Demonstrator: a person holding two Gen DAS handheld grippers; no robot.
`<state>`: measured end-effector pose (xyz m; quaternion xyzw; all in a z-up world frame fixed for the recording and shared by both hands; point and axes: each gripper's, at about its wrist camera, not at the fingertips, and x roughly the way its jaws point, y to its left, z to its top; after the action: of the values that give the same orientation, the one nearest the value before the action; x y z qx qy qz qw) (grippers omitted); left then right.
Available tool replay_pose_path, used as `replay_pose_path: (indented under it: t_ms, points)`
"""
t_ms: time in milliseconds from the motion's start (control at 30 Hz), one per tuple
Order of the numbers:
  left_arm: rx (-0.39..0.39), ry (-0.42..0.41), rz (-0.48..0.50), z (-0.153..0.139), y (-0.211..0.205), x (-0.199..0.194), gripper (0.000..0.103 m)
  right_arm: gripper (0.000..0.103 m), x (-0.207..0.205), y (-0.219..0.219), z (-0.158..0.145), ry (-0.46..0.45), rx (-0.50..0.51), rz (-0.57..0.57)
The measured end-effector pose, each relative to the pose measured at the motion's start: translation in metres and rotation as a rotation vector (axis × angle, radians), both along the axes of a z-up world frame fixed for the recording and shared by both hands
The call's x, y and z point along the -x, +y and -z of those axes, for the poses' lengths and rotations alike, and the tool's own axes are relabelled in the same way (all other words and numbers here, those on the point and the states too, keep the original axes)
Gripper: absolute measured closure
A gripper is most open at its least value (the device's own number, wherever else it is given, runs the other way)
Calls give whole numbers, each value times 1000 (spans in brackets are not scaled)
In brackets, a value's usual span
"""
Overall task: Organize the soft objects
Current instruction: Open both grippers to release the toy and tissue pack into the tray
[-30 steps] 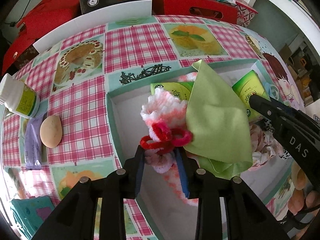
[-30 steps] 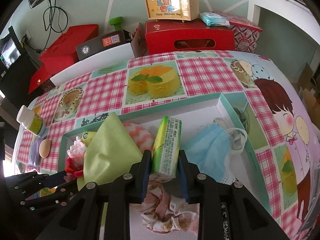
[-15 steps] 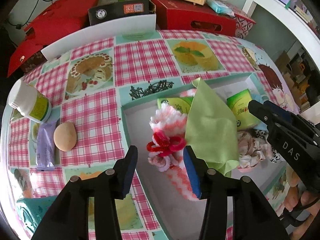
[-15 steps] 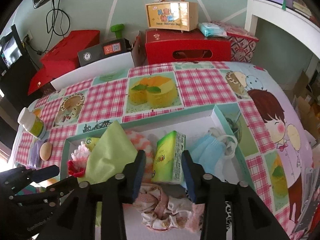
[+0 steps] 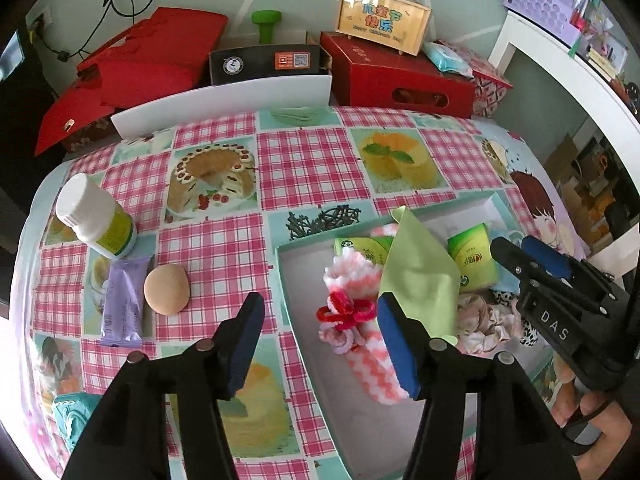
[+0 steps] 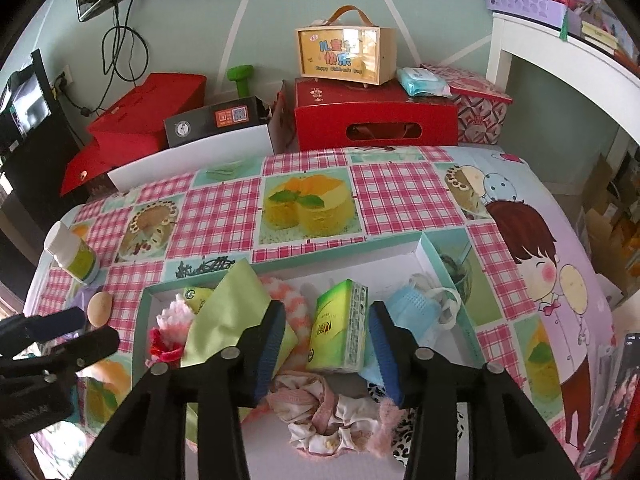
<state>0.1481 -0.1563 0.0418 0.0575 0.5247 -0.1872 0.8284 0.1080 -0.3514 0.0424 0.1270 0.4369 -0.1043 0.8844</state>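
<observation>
The left hand-held gripper [image 5: 320,344] stands wide, its jaws having just been opening; nothing is pressed between the pads. A second ago they pinched the red pipe-cleaner flower [image 5: 346,312] on the pink-and-white knit piece [image 5: 360,320]; now both lie released in the tray [image 5: 316,380], at about 1 o'clock from the gripper's centre in the left wrist view. The green cloth [image 5: 420,280] leans just past them at 2 o'clock, touching the knit.

The right hand-held gripper [image 6: 326,354] is likewise parted, its jaws also having just been opening. The green tissue pack [image 6: 340,328] it gripped a second ago now stands on its own between the pads, untouched by either. At 3 o'clock from the pack lies the blue face mask [image 6: 420,308]; at 6 o'clock the floral scrunchie [image 6: 324,416].

Outward, on the counter [image 5: 312,160] at 9 o'clock of the tray in the left view, sit the egg [image 5: 166,288], purple packet [image 5: 122,304] and white bottle [image 5: 96,220].

Both deliveries look finished: the soft things are in the tray, and what remains outside seems not to be soft.
</observation>
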Motion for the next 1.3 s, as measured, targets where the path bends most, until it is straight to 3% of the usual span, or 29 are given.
replay_pose_path:
  t_ms: [133,267,400,433,467,500,533,800,1300]
  points:
    - [2,9,-19,3,3,-3,43,53,0,0,1,6,3,-2]
    - [3,12,-40,6,6,-5,42,38,-1,1,3,16,16,0]
    - [2,12,-70,10,11,-10,38,31,-3,3,4,24,31,0]
    - [5,9,-82,12,13,-11,30,26,-3,3,4,28,38,1]
    - [6,3,-97,13,15,-13,14,19,-4,4,4,30,47,3]
    - [0,-9,-119,15,17,-15,8,13,-5,3,5,37,62,13]
    - [-16,-24,-151,17,21,-16,6,0,-5,3,6,44,72,23]
    - [-10,1,-215,25,39,-26,6,0,-6,-1,11,75,76,40]
    - [-27,8,-193,25,38,-26,6,0,-7,3,11,79,79,19]
